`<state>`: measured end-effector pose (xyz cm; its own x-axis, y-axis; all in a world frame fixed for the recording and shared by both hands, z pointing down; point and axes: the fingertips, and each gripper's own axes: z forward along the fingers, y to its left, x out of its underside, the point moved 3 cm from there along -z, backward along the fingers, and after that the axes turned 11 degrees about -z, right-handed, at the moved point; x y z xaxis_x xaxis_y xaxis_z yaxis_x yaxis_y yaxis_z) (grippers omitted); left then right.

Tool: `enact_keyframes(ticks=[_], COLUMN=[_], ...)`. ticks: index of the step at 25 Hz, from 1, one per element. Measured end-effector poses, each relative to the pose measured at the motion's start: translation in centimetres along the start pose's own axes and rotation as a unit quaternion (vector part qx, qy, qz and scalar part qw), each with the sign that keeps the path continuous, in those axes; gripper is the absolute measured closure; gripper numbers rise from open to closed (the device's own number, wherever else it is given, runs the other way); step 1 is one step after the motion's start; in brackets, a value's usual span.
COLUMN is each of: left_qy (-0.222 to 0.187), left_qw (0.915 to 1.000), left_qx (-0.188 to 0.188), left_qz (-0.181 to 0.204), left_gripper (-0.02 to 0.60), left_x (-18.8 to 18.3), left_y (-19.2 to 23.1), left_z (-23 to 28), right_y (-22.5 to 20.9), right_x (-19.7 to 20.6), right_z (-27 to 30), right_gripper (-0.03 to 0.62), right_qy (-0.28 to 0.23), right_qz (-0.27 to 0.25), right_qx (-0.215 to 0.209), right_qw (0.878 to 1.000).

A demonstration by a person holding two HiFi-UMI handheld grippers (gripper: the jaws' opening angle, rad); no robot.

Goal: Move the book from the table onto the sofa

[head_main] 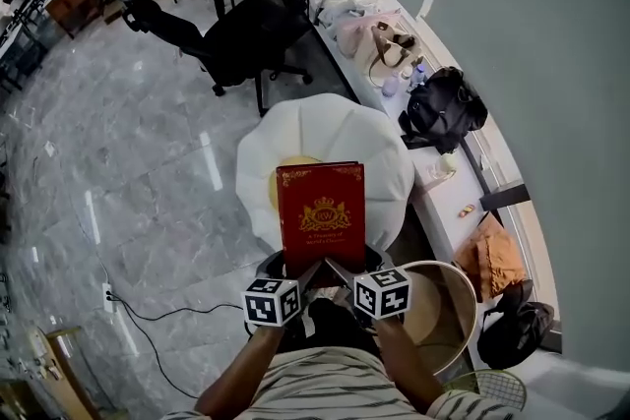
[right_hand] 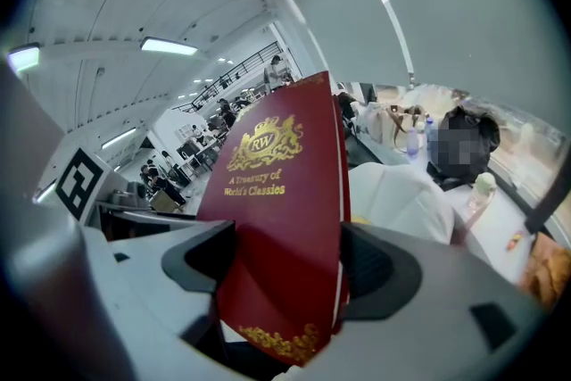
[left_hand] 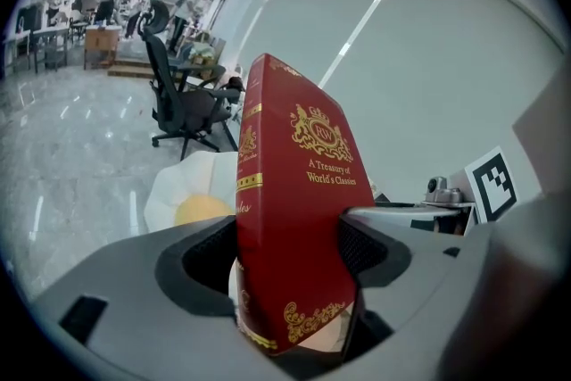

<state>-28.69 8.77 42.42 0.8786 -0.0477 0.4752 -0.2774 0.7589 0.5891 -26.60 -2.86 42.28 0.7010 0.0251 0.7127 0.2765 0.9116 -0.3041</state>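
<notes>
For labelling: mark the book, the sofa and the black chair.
book (head_main: 320,211): head view, front cover.
sofa (head_main: 325,125): head view, white top.
chair (head_main: 251,36): head view, seat.

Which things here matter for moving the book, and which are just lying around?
Job: red gold-printed hardcover book; white egg-shaped sofa with yellow centre; left gripper; right gripper, both gripping it.
Lying about: black office chair; black bag; beige handbag.
</notes>
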Motion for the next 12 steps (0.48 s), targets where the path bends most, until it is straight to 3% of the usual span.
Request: enact_keyframes(ticks=[12], left_qy=[0.046], left_qw=[0.9982], left_qx=[-0.005], left_qz=[-0.037], left_gripper=[0.224], left_x=[2.7], left_y=[6.6], left_z=[5.5], right_y=[-1.9], right_x=[4.9], right_z=[7.0], right_gripper=[0.22], right_qy=[0.048], right_qz=[0.02], right_qx=[0.0], right_qw=[0.999])
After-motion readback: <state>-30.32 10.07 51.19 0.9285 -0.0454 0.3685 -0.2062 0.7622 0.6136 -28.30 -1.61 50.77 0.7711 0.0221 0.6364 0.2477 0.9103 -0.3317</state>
